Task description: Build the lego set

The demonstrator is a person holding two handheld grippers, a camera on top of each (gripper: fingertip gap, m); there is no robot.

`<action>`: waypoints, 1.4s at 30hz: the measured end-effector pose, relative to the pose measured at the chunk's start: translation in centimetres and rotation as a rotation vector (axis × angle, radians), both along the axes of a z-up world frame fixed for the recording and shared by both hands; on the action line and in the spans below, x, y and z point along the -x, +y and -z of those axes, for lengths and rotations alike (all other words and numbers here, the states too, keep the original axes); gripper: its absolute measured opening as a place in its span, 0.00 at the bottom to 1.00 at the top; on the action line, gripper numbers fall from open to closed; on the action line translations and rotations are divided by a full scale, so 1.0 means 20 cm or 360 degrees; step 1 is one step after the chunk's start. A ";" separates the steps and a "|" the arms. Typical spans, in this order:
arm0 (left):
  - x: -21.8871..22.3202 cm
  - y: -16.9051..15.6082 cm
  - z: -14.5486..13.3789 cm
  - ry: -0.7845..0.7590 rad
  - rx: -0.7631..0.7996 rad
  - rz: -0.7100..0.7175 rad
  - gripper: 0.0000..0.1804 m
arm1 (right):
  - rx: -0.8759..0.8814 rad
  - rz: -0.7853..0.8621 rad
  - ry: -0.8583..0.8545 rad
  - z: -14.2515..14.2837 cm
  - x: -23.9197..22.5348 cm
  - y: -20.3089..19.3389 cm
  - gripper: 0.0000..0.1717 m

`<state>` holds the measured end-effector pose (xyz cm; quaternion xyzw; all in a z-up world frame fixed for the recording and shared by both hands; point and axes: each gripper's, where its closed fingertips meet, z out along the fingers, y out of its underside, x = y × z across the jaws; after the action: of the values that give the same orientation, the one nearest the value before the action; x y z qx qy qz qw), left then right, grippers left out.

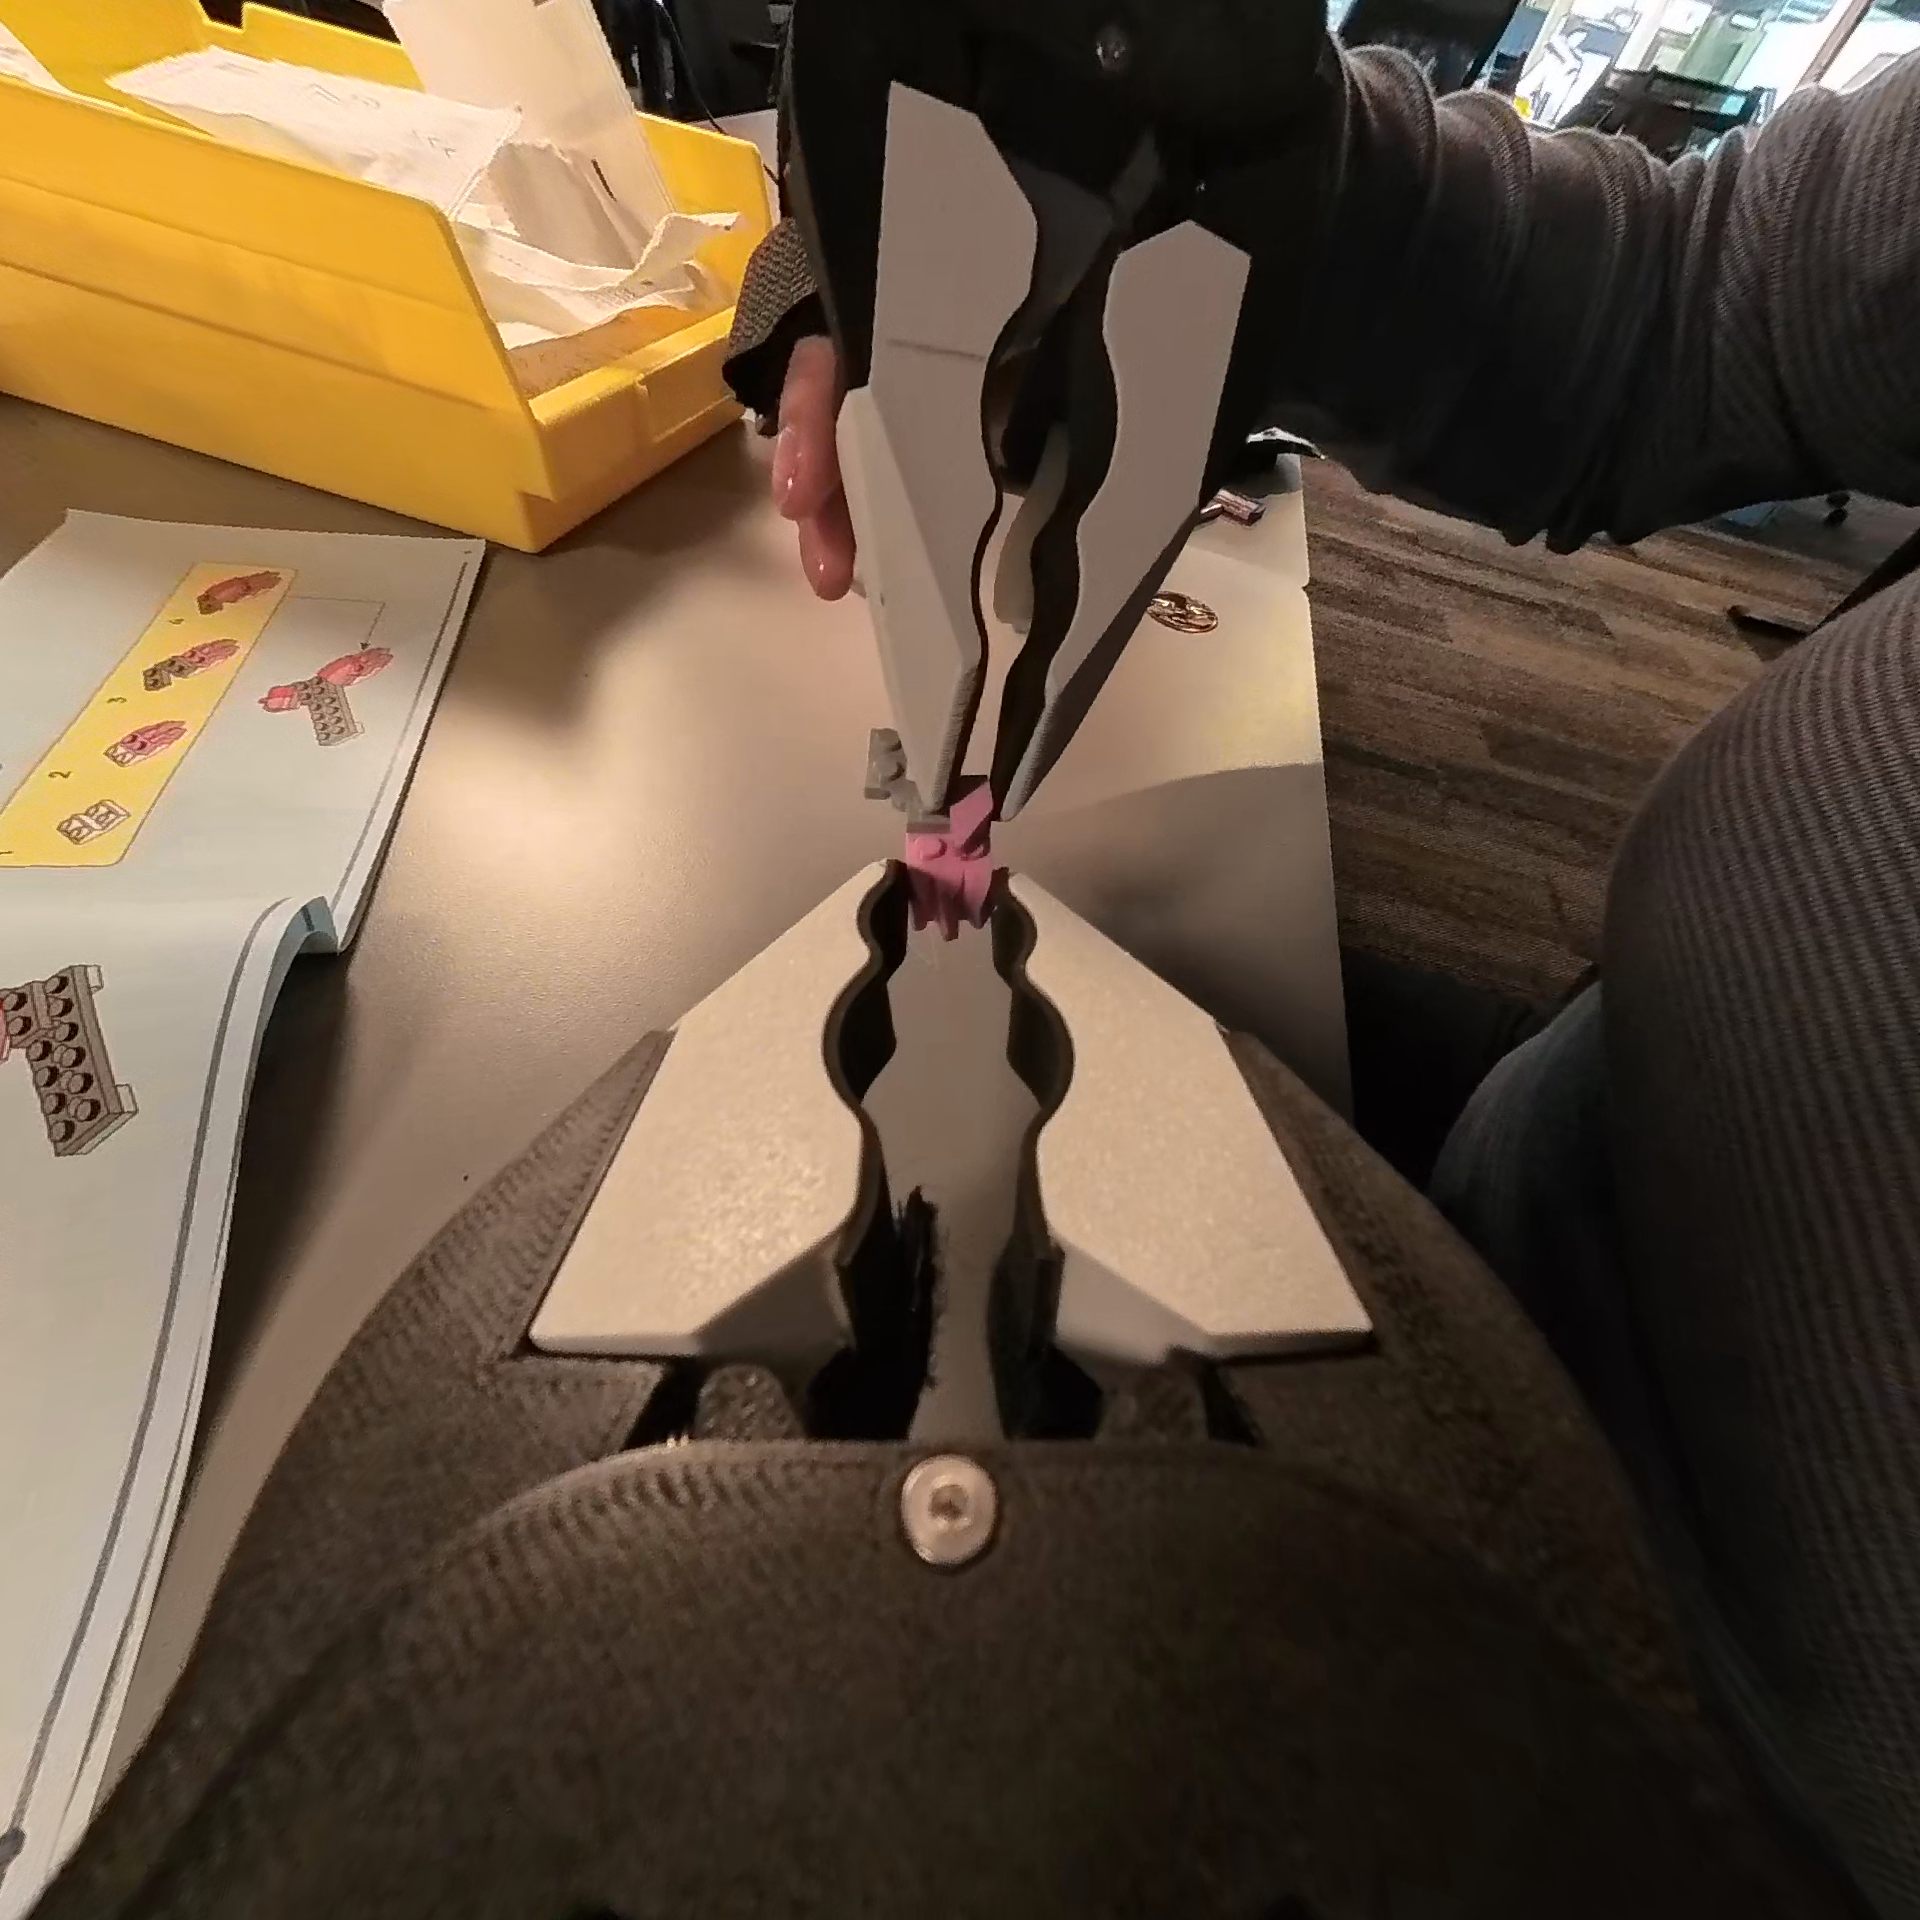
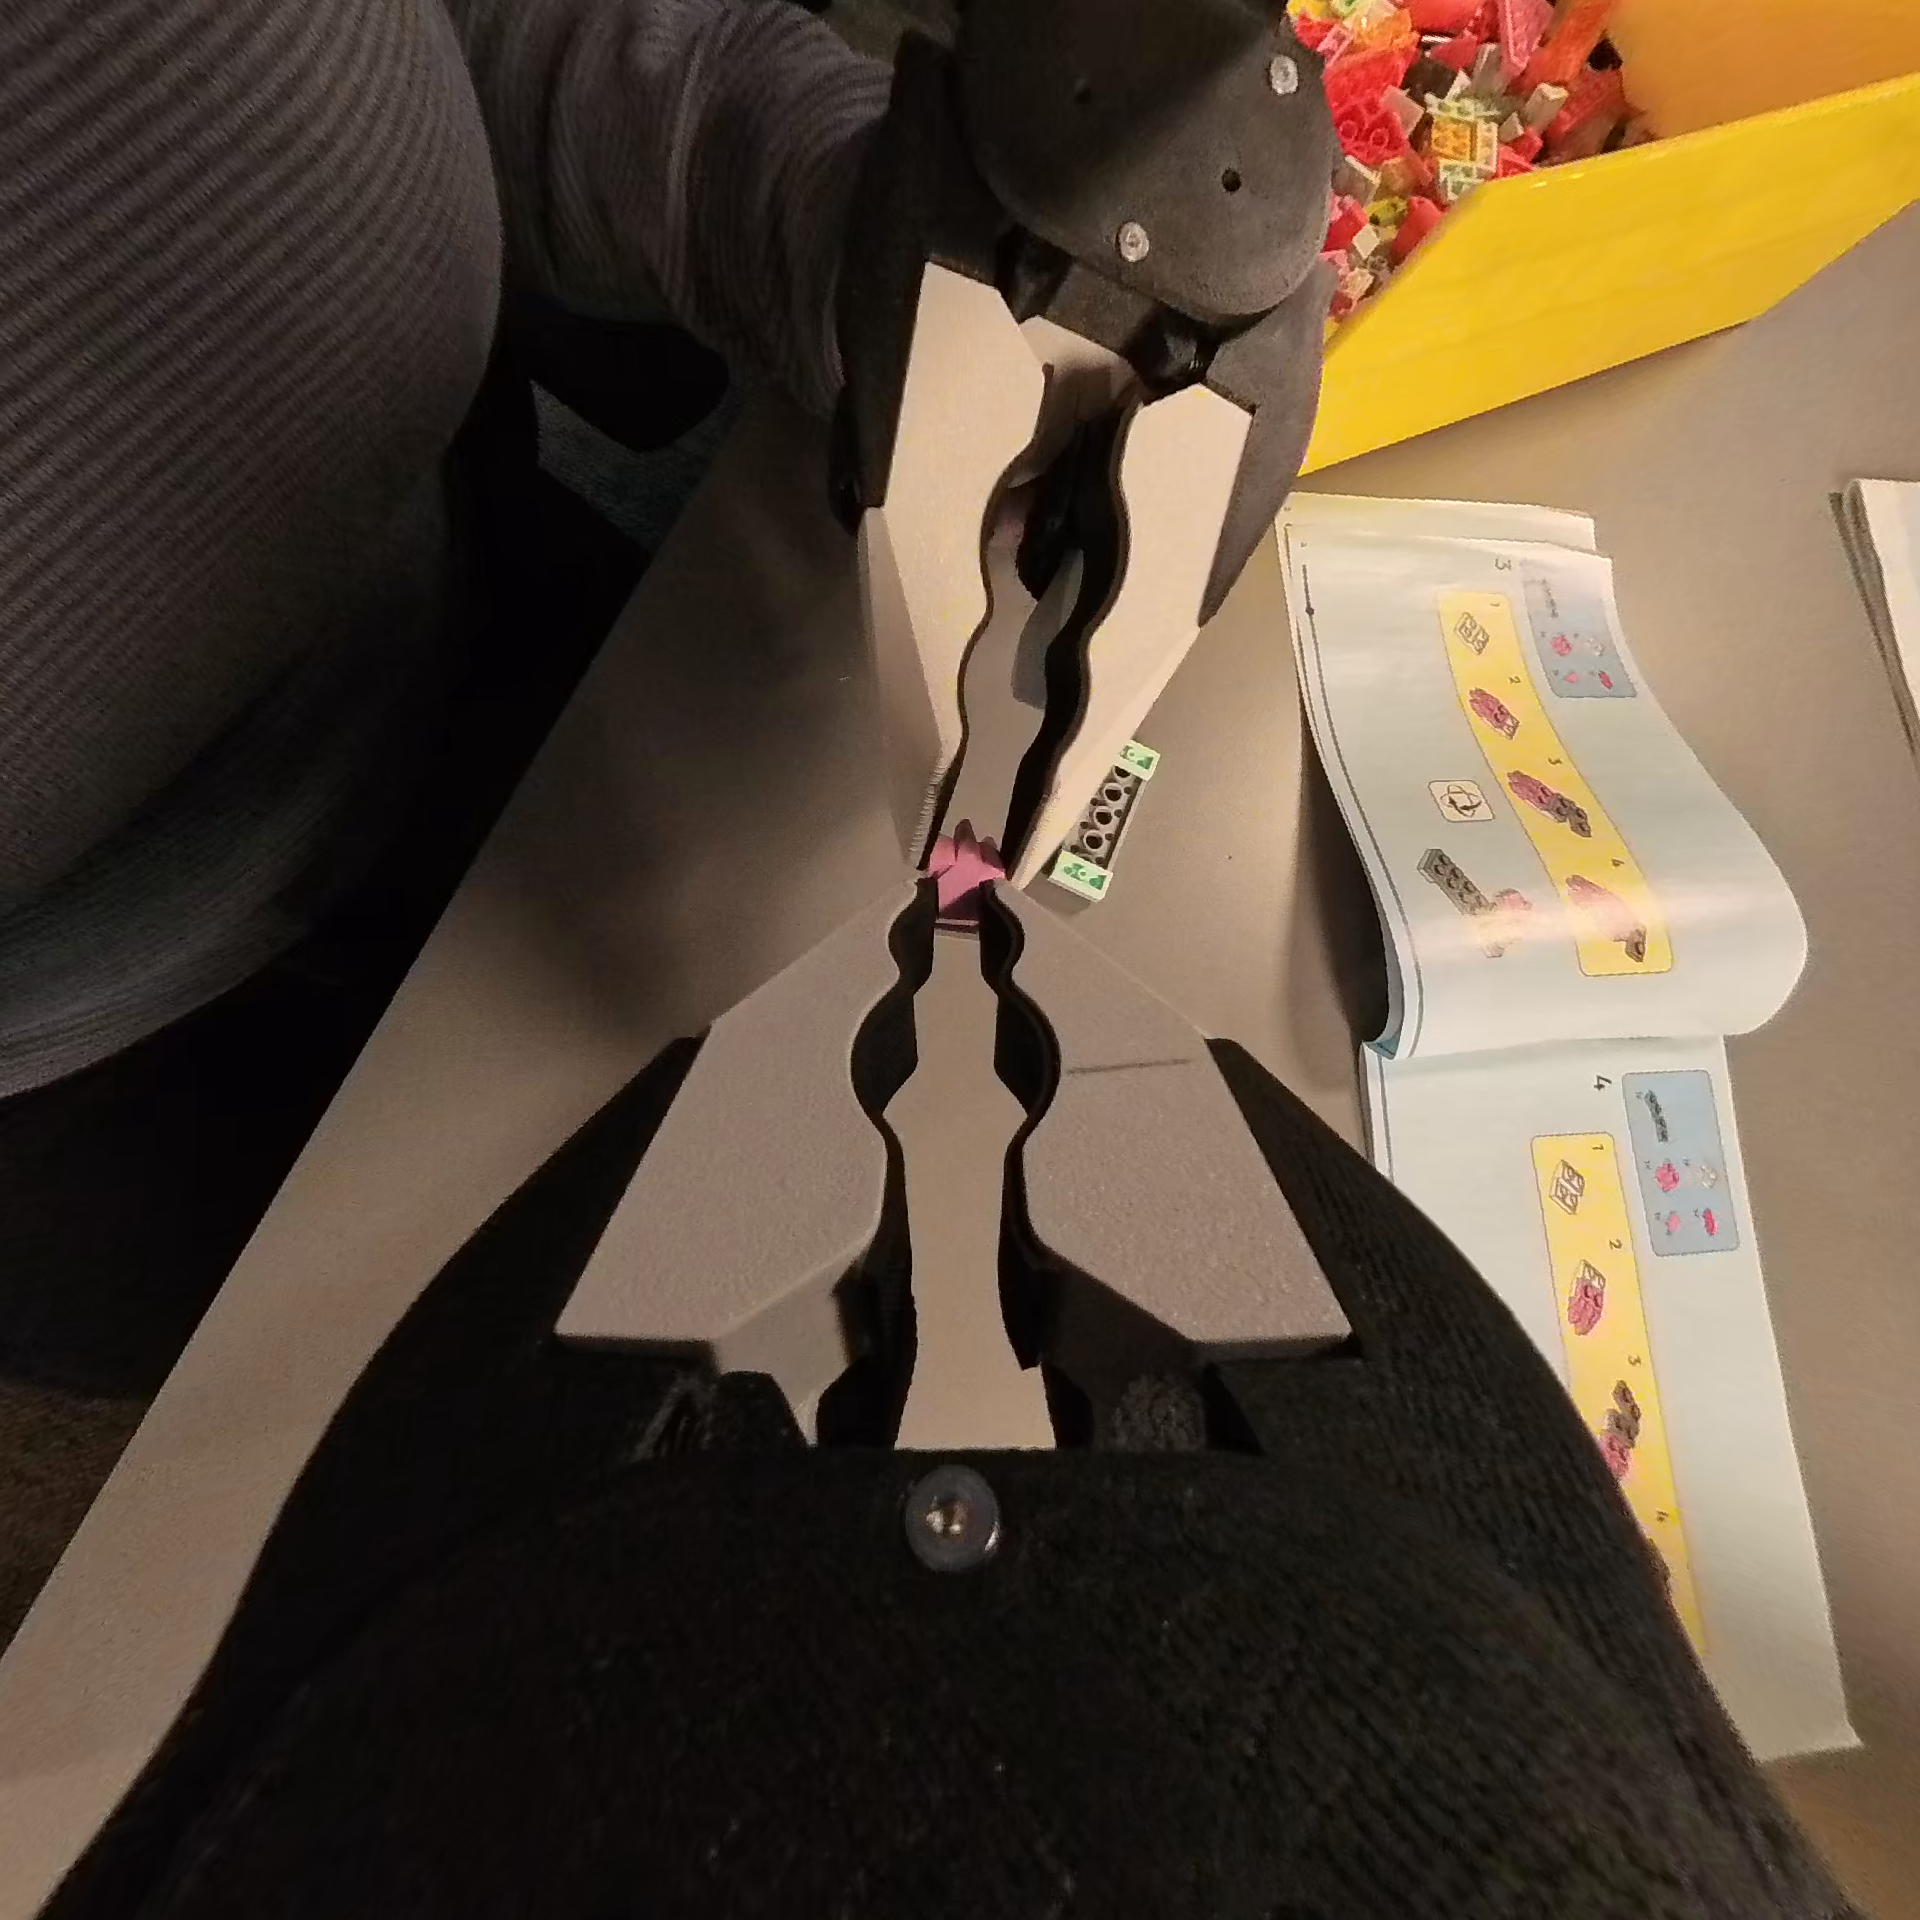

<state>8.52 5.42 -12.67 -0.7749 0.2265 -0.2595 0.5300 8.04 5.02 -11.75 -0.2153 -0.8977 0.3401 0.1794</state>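
Above a grey tabletop [image 1: 582,790] near an open instruction booklet [image 2: 1558,790], the left gripper [image 1: 948,902] and right gripper [image 2: 961,902] meet tip to tip, both clenched on one small pink plastic brick assembly [image 1: 948,868], bracing it from opposite ends.

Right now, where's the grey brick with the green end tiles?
In the right wrist view, the grey brick lies on the table, right of the left tongs' tip, left of the open booklet.

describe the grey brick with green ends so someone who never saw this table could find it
Start at the open instruction booklet on the grey table. Just to the booklet's left in the right wrist view, beside the tips of the far tongs, lies a long grey brick. Pale green tiles cap both its ends, unlike the small pink piece the tongs pinch.
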 end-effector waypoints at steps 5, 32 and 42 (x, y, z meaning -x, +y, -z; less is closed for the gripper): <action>0.01 0.00 0.00 -0.0009 0.0004 -0.0013 0.08 | -0.0009 0.0010 0.0013 0.00 0.00 0.00 0.05; 0.02 0.01 -0.01 -0.0034 0.0005 -0.0046 0.08 | -0.0140 0.0063 0.0201 0.00 0.01 0.03 0.13; 0.04 0.02 0.00 -0.0048 0.0023 -0.0076 0.08 | -0.1031 0.0140 0.0887 0.05 0.06 0.07 0.26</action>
<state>7.79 5.84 -12.57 -0.7800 0.1981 -0.2600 0.5336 6.90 6.34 -12.69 -0.0857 -0.8652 0.0779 0.4878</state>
